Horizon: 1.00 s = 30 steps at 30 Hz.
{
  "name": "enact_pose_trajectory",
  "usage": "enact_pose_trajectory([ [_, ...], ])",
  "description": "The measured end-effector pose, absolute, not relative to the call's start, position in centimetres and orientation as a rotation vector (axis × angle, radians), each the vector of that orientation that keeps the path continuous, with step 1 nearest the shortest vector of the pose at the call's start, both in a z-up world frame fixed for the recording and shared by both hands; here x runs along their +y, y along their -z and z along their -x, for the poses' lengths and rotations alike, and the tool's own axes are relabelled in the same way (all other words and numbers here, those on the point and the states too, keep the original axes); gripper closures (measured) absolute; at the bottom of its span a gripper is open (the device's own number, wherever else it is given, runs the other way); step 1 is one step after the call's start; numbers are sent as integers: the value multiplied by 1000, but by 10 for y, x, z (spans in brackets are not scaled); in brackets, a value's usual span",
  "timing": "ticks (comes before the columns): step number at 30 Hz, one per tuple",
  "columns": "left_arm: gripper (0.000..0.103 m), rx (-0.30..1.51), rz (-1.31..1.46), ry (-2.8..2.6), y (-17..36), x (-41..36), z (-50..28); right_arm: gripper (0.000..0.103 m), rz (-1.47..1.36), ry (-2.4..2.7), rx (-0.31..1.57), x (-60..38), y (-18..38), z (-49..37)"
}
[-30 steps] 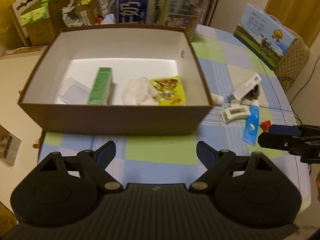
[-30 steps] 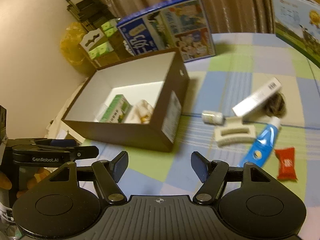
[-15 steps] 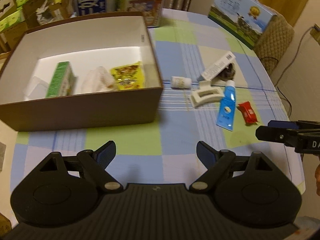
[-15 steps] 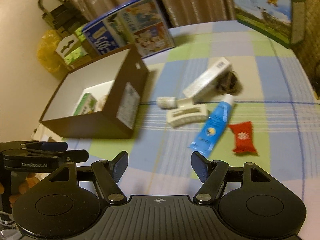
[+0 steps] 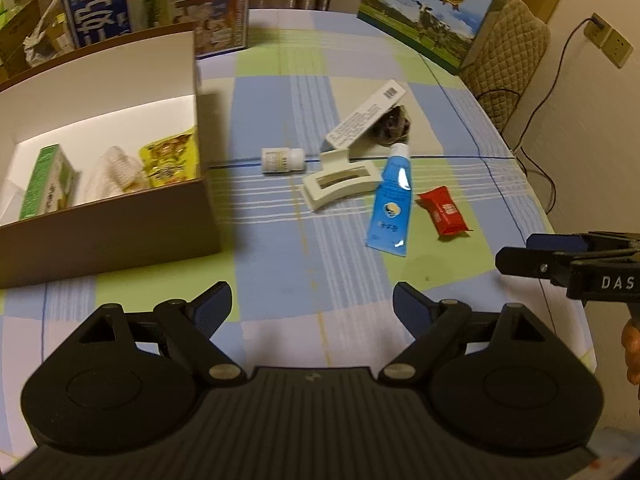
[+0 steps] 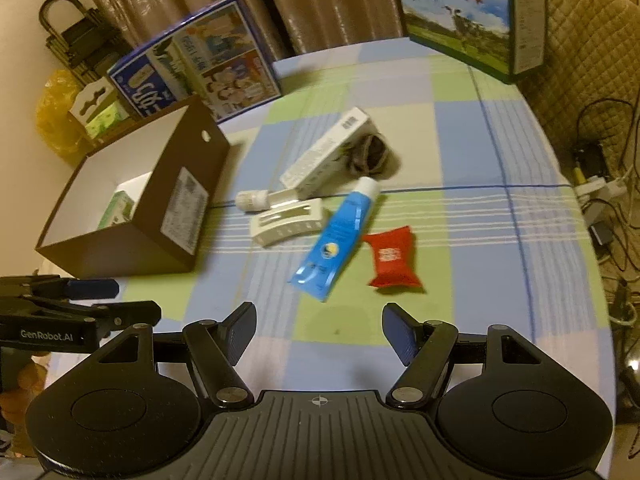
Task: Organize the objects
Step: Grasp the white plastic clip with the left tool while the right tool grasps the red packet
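Both tools gaping (empty), blue tube (image 6: 338, 236) just ahead of right tool (image 6: 319, 330)

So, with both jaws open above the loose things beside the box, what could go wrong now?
Three risks, as I judge:
1. The blue tube touches the red packet and lies near the white clip; a grasp could catch two.
2. The small bottle lies on its side and may roll.
3. The long white carton leans on a dark bundle; lifting either may shift the other.
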<state>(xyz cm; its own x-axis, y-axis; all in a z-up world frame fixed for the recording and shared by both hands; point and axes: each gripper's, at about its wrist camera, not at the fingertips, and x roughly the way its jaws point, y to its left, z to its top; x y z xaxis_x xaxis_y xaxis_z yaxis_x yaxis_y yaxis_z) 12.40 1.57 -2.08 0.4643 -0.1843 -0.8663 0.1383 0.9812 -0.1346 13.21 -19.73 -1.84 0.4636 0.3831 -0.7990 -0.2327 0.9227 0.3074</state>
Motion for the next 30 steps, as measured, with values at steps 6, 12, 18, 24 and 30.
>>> enact_pose_trajectory([
  [6, 18, 1067, 38, 213, 26, 0, -131, 36, -137, -346, 1019, -209, 27, -133],
  [12, 18, 1057, 28, 226, 37, -14, -141, 36, -118, -315, 1024, -217, 41, -142],
  [18, 18, 1021, -23, 256, 44, -30, -158, 36, -137, -298, 1027, -224, 51, -155],
  [24, 18, 1001, -67, 263, 55, -39, -183, 36, -152, -279, 1015, -229, 59, -169],
  [30, 18, 1003, -137, 256, 67, -45, -207, 37, -119, -282, 1008, -222, 70, -185],
])
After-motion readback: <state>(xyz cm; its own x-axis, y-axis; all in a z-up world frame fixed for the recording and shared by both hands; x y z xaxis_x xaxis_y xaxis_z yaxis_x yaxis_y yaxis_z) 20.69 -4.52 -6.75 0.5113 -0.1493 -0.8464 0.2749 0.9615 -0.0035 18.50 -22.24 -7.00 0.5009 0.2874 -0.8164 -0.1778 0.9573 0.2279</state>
